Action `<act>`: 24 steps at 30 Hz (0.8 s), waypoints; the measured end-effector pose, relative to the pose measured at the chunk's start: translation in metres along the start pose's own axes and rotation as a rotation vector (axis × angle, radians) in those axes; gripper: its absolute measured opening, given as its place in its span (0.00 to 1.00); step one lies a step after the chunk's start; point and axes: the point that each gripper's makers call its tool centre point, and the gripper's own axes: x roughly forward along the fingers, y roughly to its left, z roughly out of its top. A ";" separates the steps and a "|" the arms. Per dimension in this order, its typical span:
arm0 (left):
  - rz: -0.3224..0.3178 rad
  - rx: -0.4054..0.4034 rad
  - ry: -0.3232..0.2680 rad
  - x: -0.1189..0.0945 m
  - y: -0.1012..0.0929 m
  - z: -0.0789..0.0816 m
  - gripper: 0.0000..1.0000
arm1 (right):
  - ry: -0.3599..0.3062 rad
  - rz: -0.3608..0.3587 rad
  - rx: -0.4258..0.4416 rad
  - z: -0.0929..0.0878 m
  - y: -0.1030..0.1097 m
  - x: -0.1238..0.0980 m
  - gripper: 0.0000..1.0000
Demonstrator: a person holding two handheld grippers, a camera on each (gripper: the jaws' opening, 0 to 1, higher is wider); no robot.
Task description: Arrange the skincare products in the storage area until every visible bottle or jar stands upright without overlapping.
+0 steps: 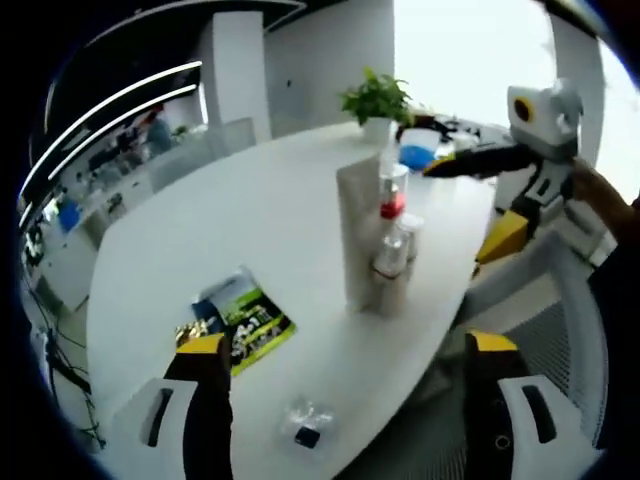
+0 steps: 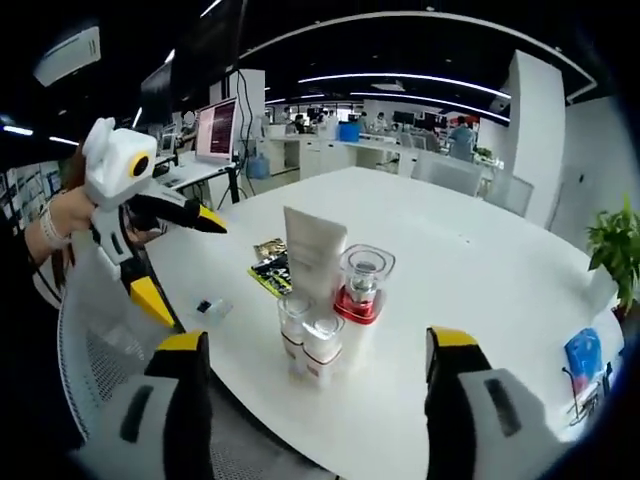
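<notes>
Office space with ceiling light strips and desks in the far background; a wide white tabletop [image 1: 300,200] carries everything.

Left gripper view: your left gripper [image 1: 345,400] has its jaws spread wide, nothing between them. Ahead of it, slightly right of centre, the skincare cluster stands upright: a tall pale tube [image 1: 357,235], a clear bottle with a red band [image 1: 392,195] just beside it, and two small clear bottles [image 1: 392,262] in front, close together. Whether they touch one another you cannot tell from here. Ahead-left of the gripper lies a flat green and black packet [image 1: 240,322]. Directly between the jaws, near the tabletop edge, sits a small clear wrapper with a dark piece [image 1: 307,428]. Beyond the cluster: a potted plant [image 1: 377,100] and a blue object [image 1: 415,152], too blurred to name. Your right gripper [image 1: 475,160] enters from the right, held by a hand [image 1: 600,195], hovering above and beyond the cluster, apart from it.

Right gripper view: your right gripper [image 2: 315,400] likewise spread, empty. The cluster sits just ahead between the jaws: tube [image 2: 312,255] at the rear, red-banded bottle [image 2: 362,285] to the right, small bottles [image 2: 310,340] nearest. Packet [image 2: 270,268] lies past the tube on the left; wrapper [image 2: 208,306] further left. Your left gripper [image 2: 190,215] shows at far left, off the tabletop edge. A mesh chair back [image 2: 100,350] sits below it.
</notes>
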 end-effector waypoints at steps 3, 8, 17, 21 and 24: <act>0.013 -0.019 -0.003 -0.008 0.002 -0.002 0.97 | -0.011 -0.005 0.009 0.003 0.001 -0.001 0.99; 0.044 -0.005 -0.030 -0.018 0.006 -0.003 0.97 | -0.001 -0.004 0.018 0.003 0.003 -0.003 0.99; 0.066 -0.056 -0.020 -0.028 0.009 -0.011 0.97 | 0.003 0.015 0.000 0.005 0.010 -0.006 0.99; 0.081 -0.056 -0.003 -0.028 0.013 -0.016 0.97 | 0.032 0.009 -0.017 0.000 0.007 -0.007 0.99; 0.078 -0.052 0.008 -0.022 0.015 -0.018 0.97 | 0.039 0.016 -0.016 -0.001 0.008 -0.007 0.99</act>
